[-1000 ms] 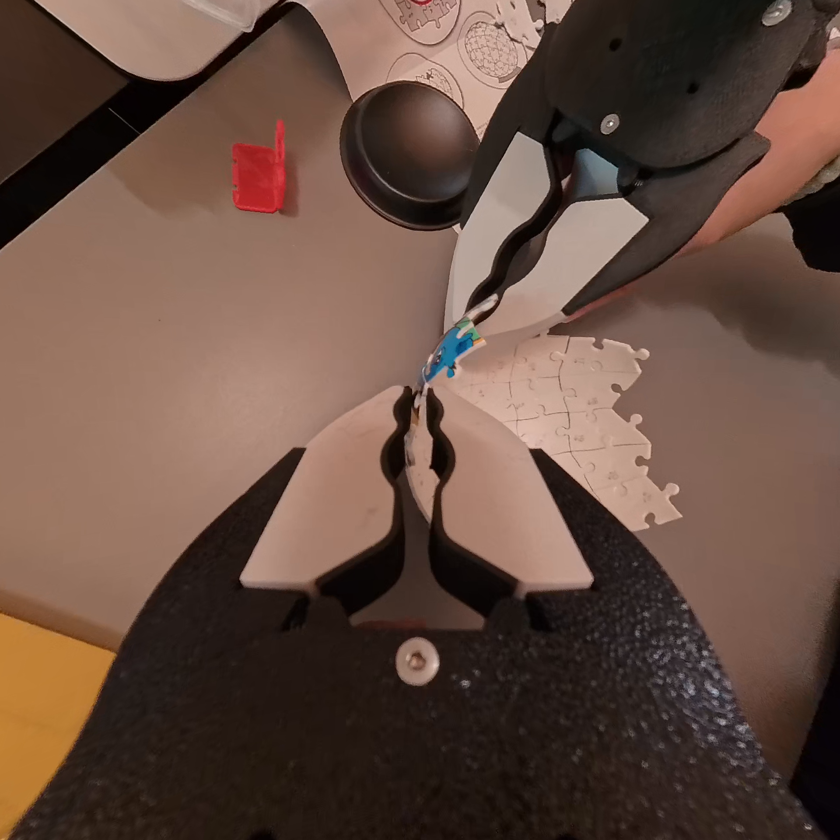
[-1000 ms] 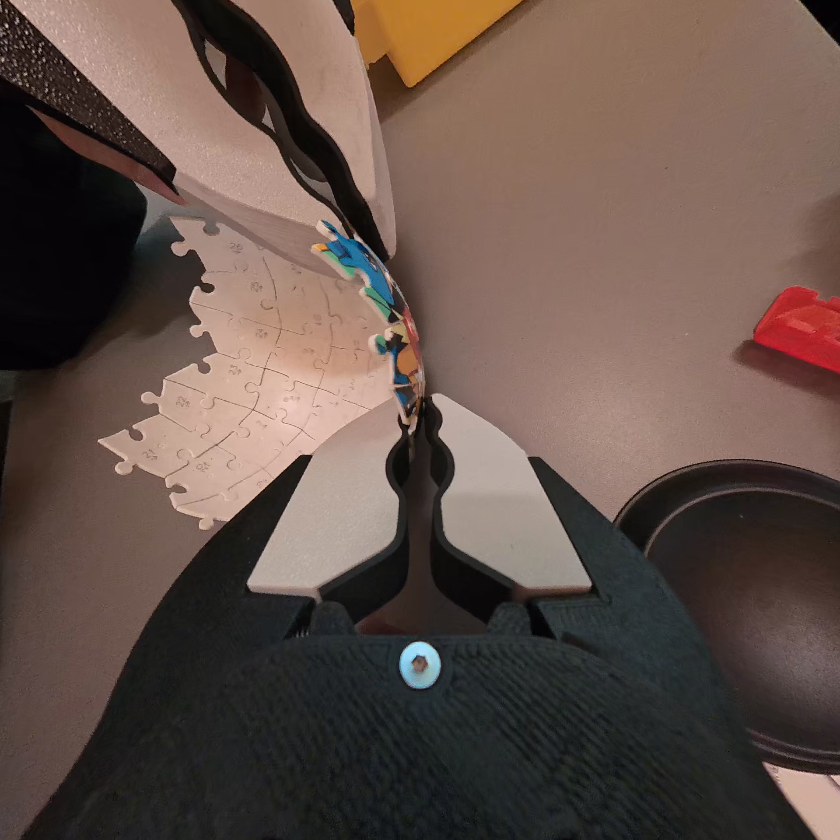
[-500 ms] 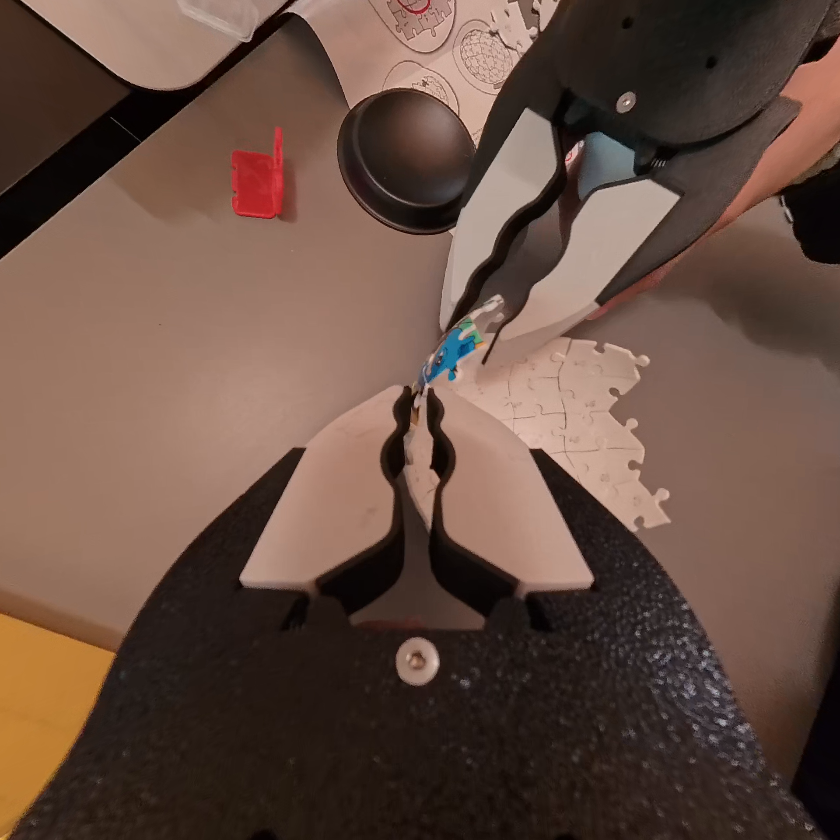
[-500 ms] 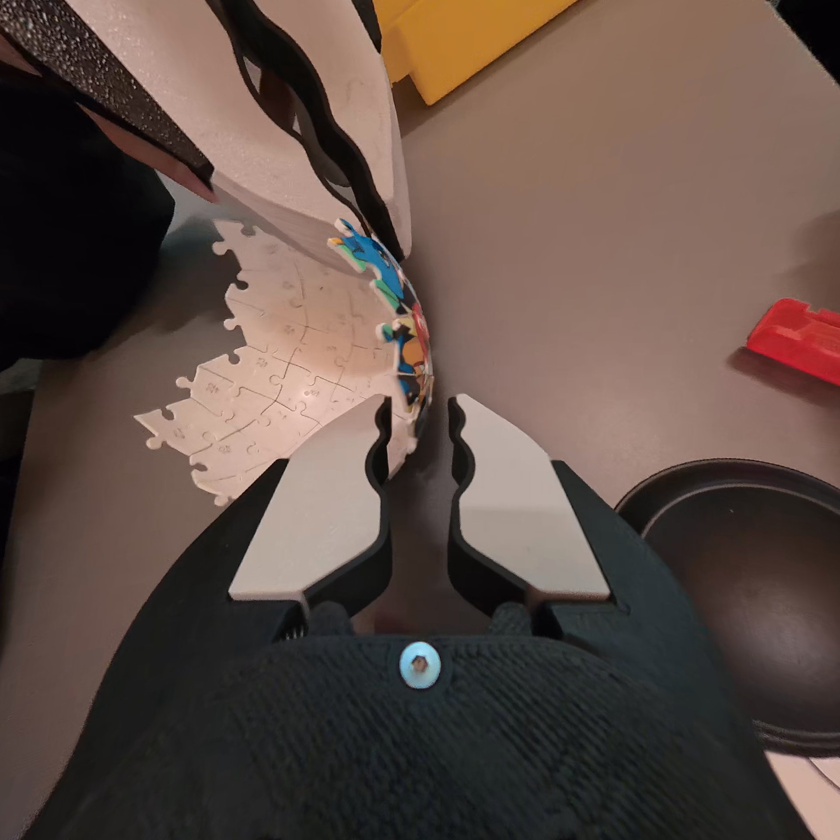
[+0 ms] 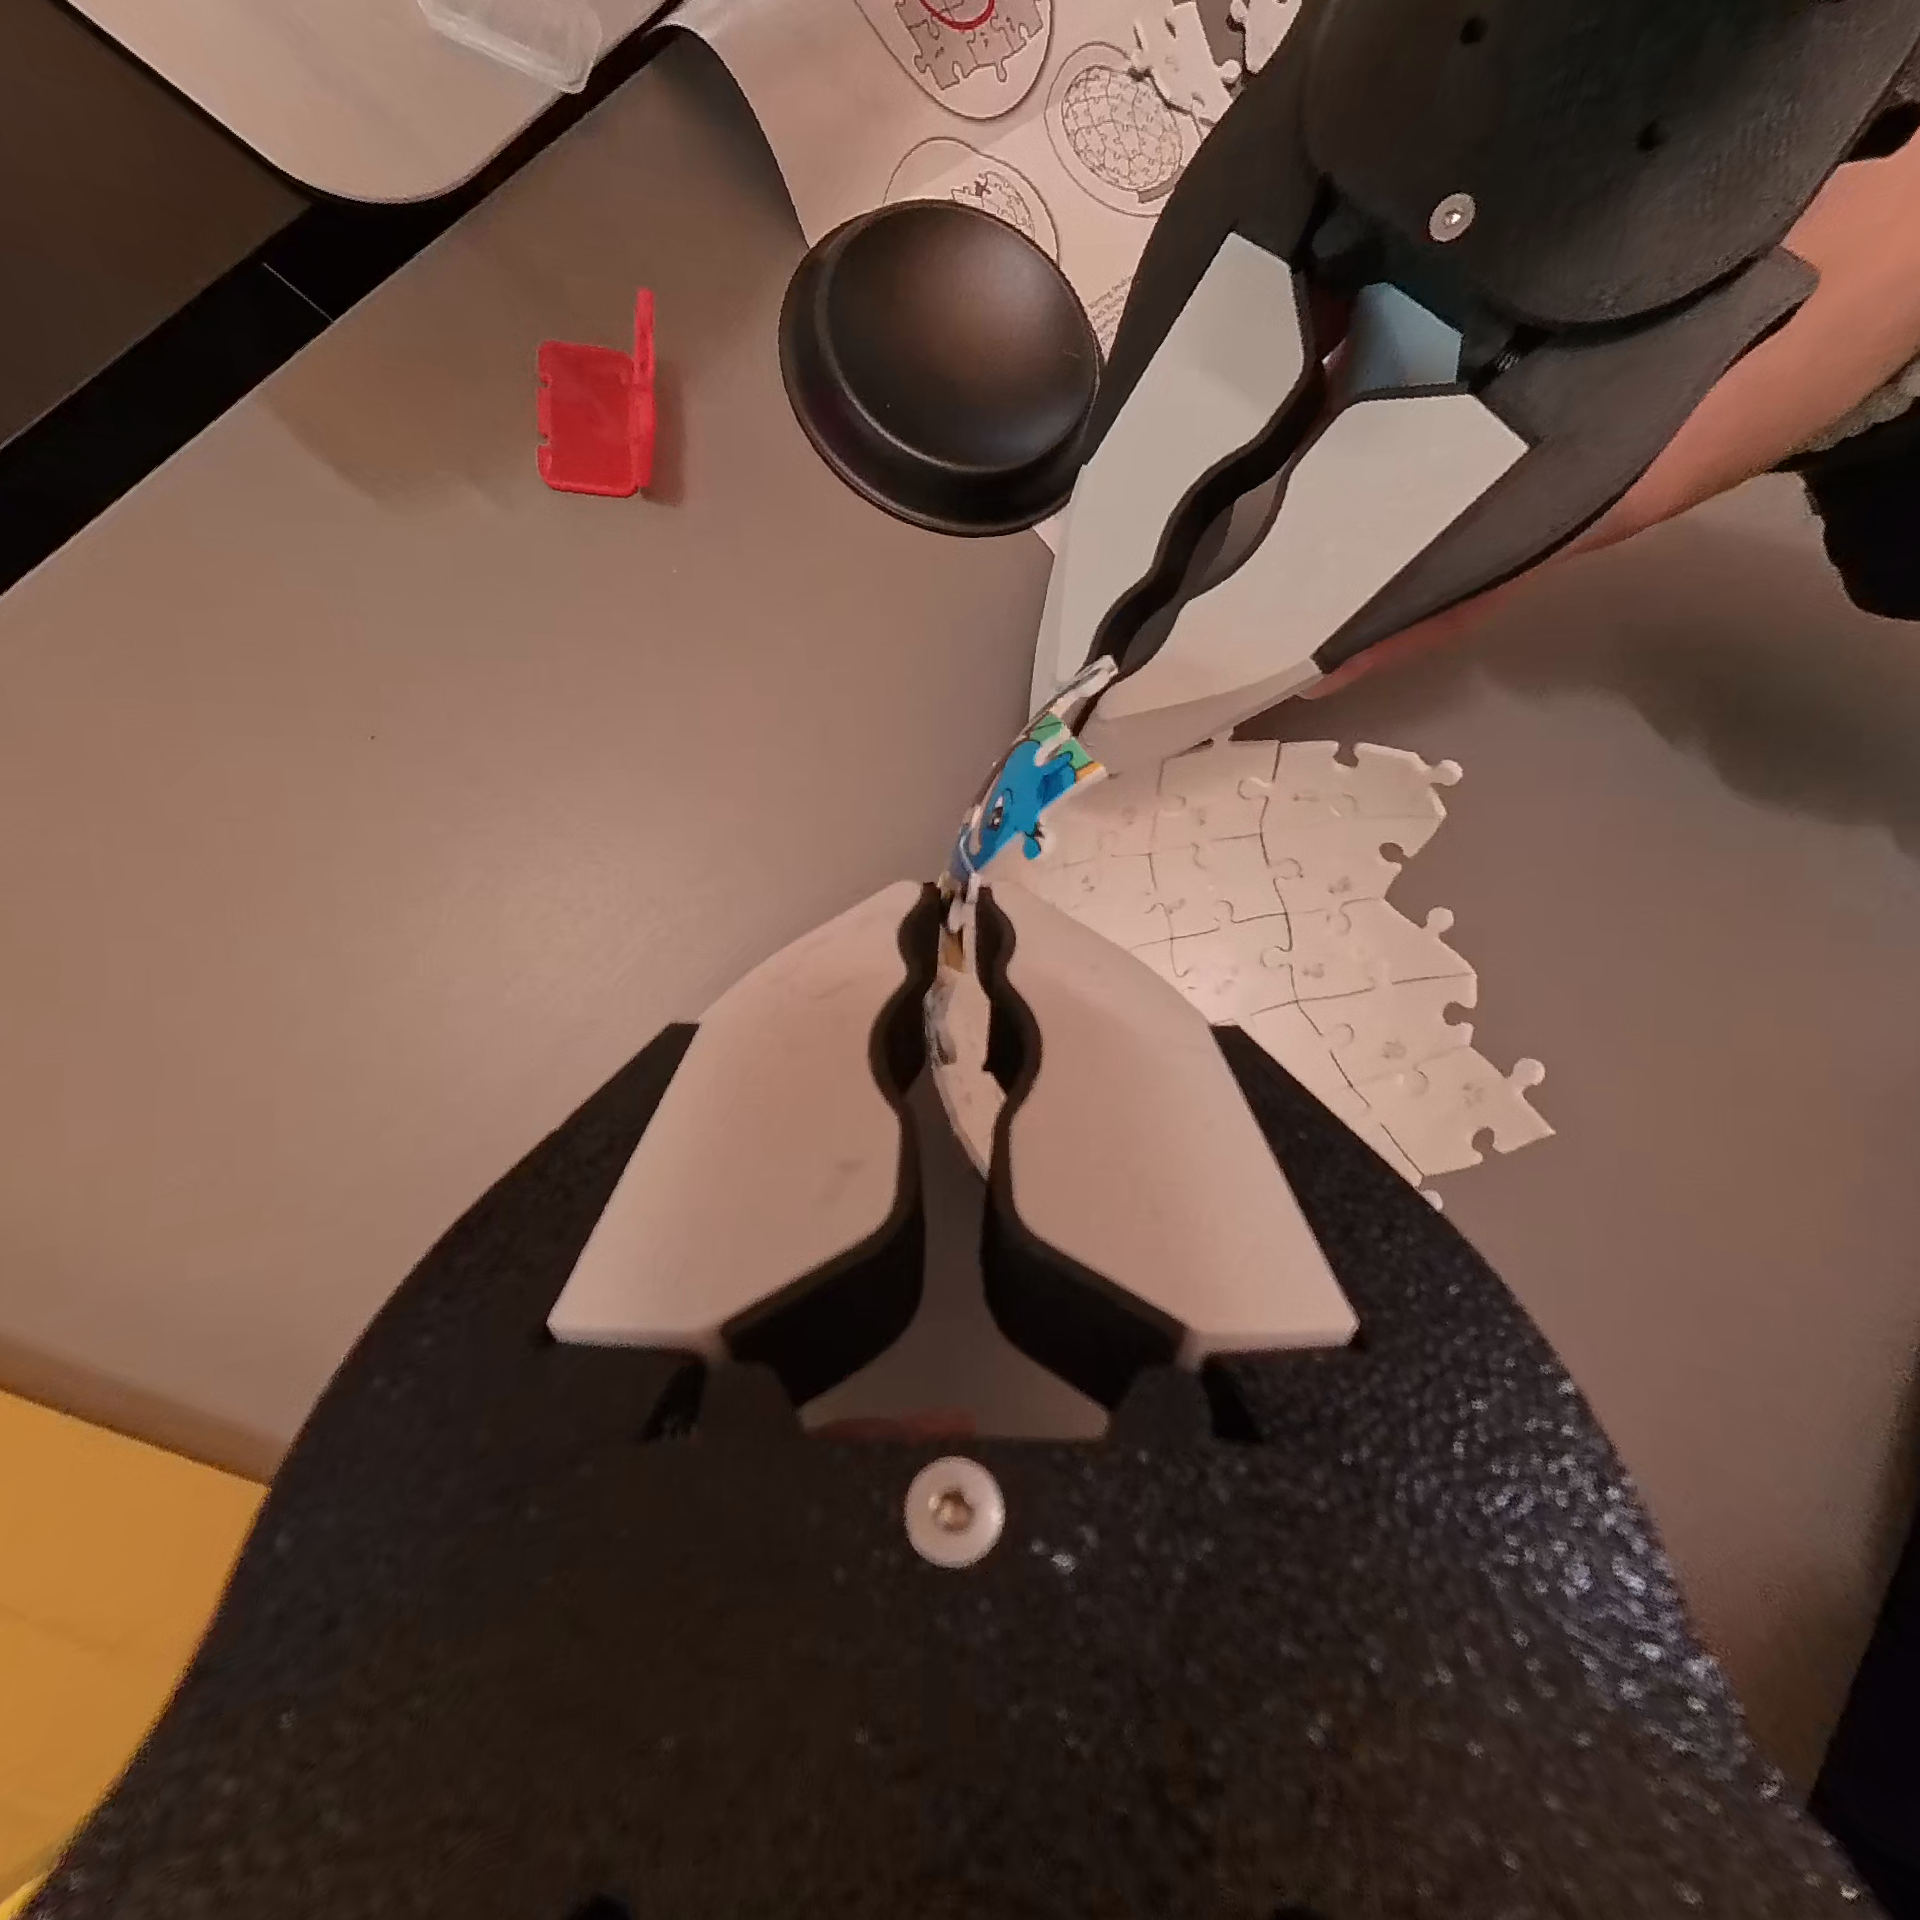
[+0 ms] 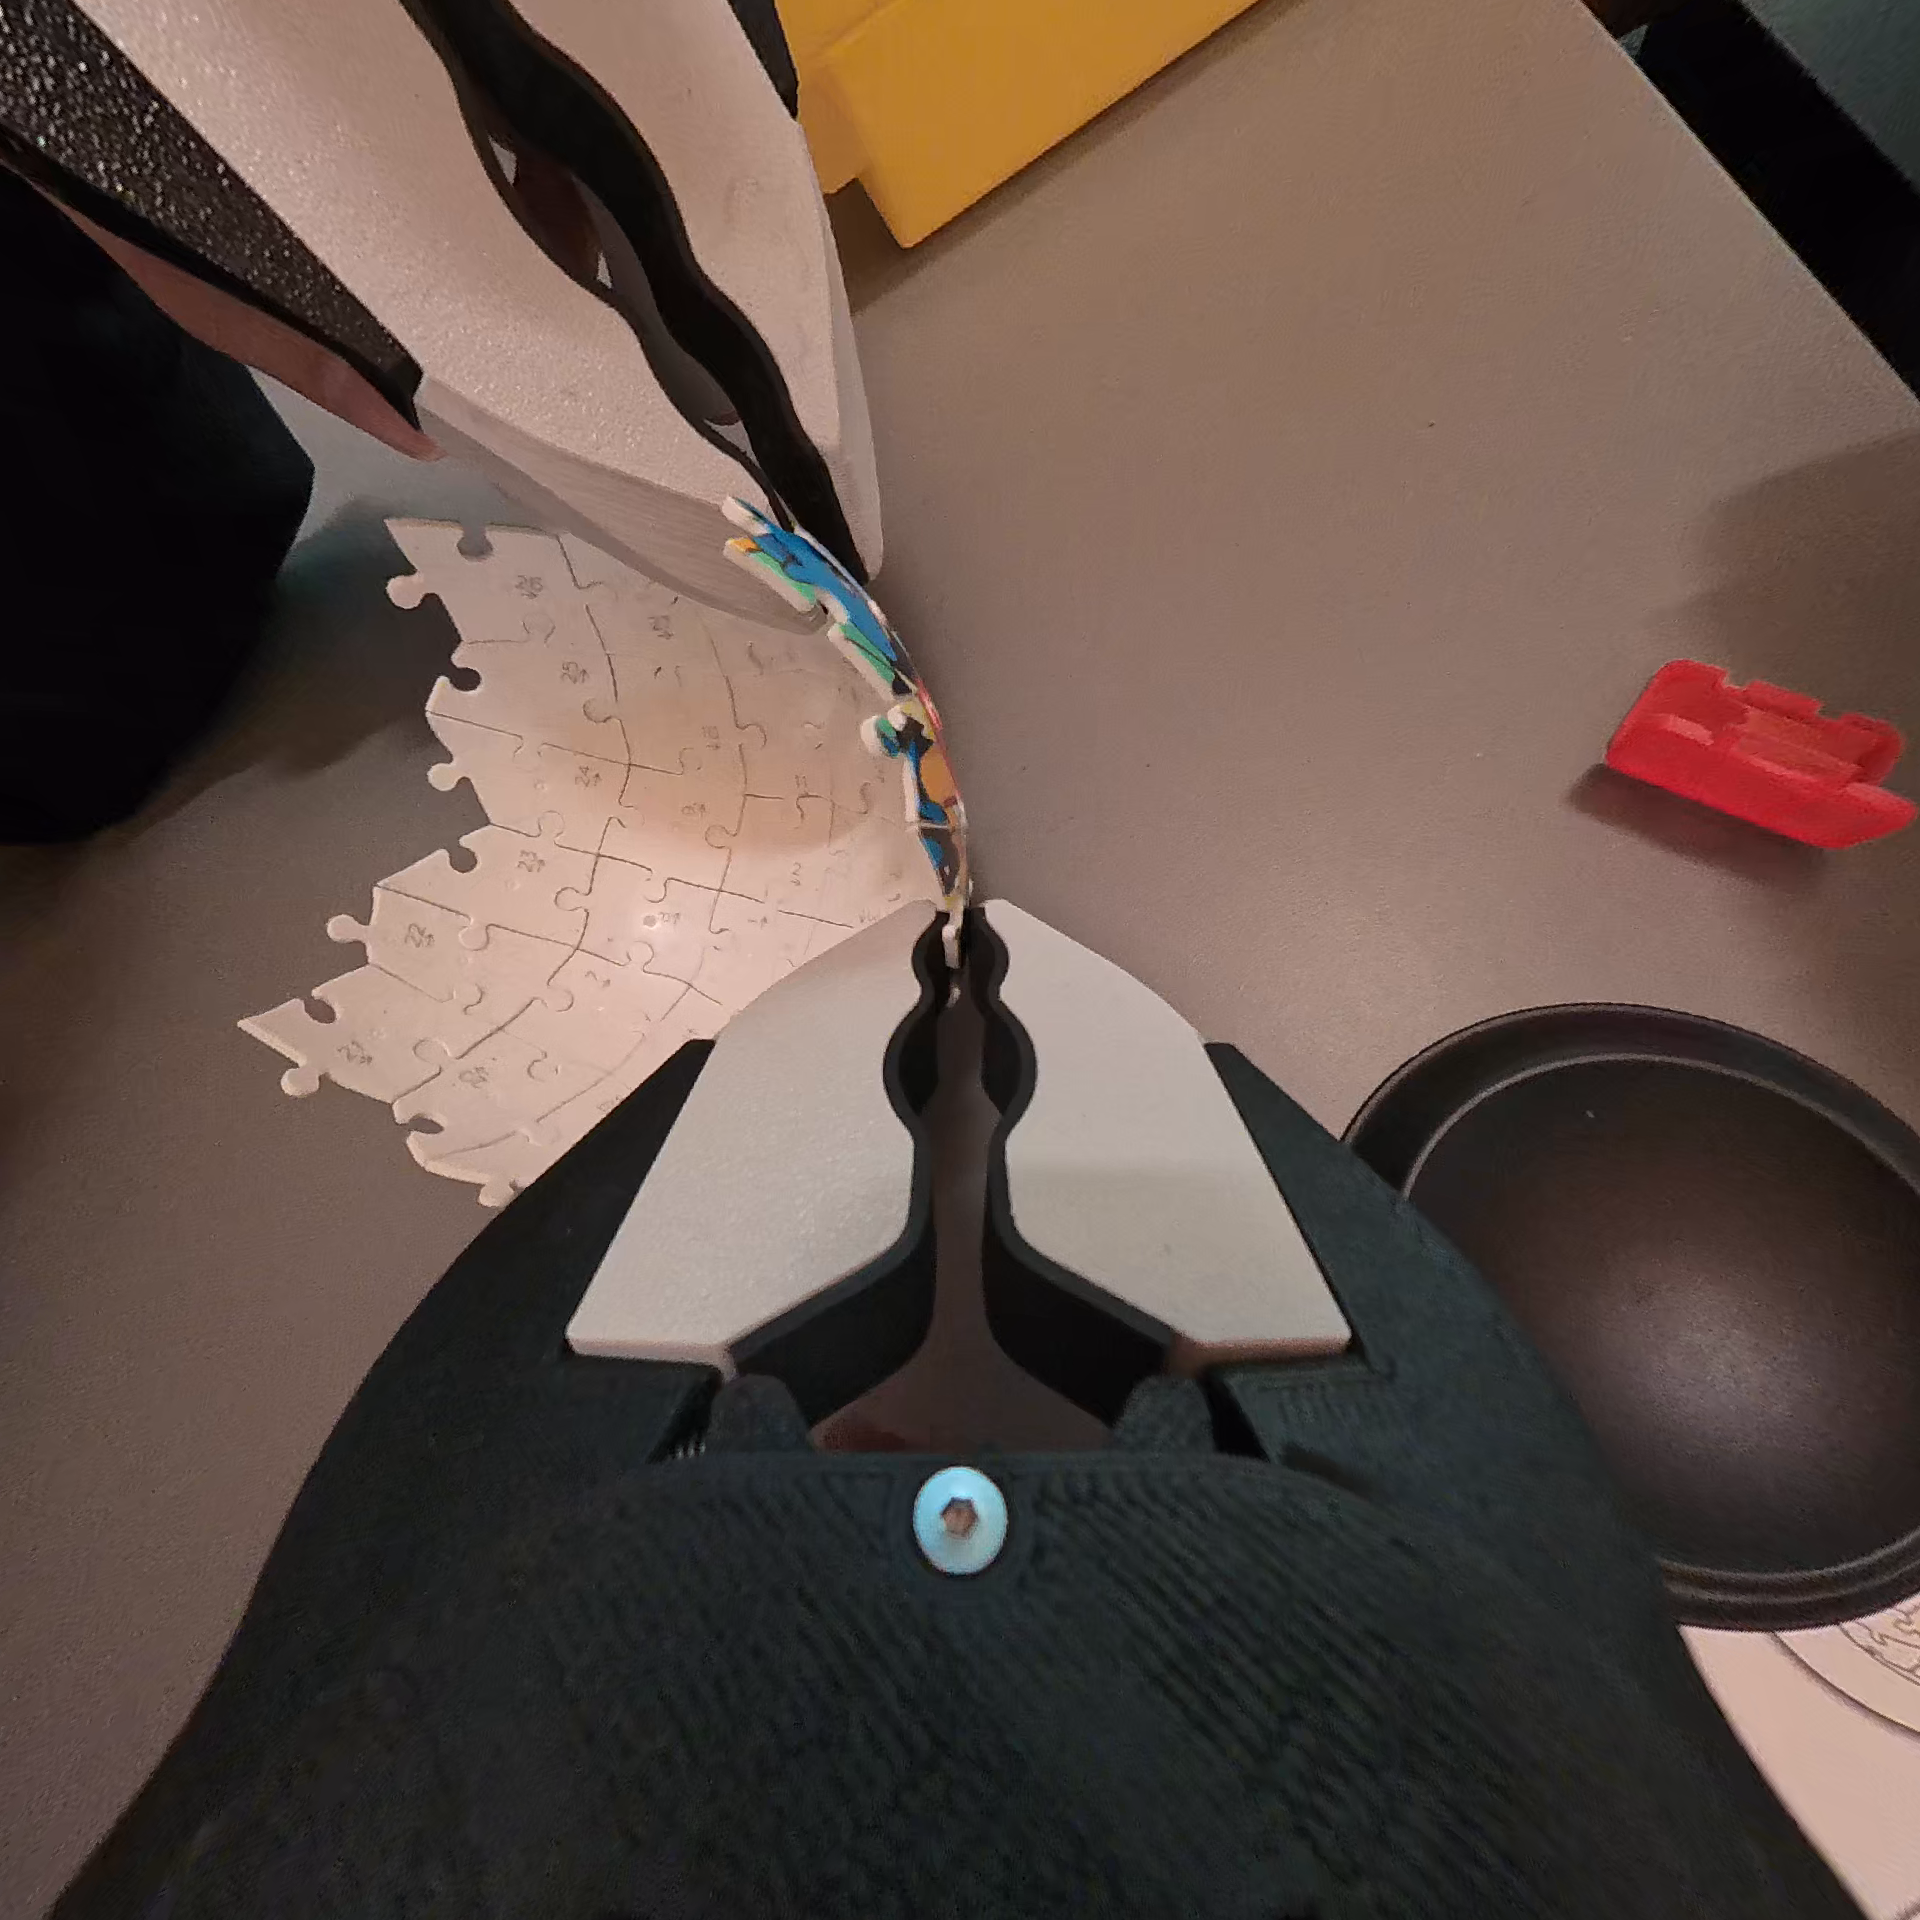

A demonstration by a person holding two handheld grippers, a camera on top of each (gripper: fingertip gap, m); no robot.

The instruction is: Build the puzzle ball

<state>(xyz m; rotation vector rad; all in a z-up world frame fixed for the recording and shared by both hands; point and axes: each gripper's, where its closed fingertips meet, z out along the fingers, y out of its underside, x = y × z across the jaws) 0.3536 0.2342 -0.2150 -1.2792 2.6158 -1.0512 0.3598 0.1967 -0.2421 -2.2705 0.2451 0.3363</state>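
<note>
Left tool [image 5: 954, 914] pinching curved puzzle shell [image 5: 1278, 935], right tool [image 5: 1096, 691] gripping opposite edge

1. Curved puzzle-ball shell [image 6: 623, 831]: each piece's white inner face carries a small printed number (one per piece, some too faint to make out).
2. Paper instruction sheet [image 5: 904, 114] behind the black dome: line diagrams with small print, too blurred to read.

Right tongs [image 6: 958, 925] reclosed on puzzle shell [image 6: 623, 821] rim.
</note>
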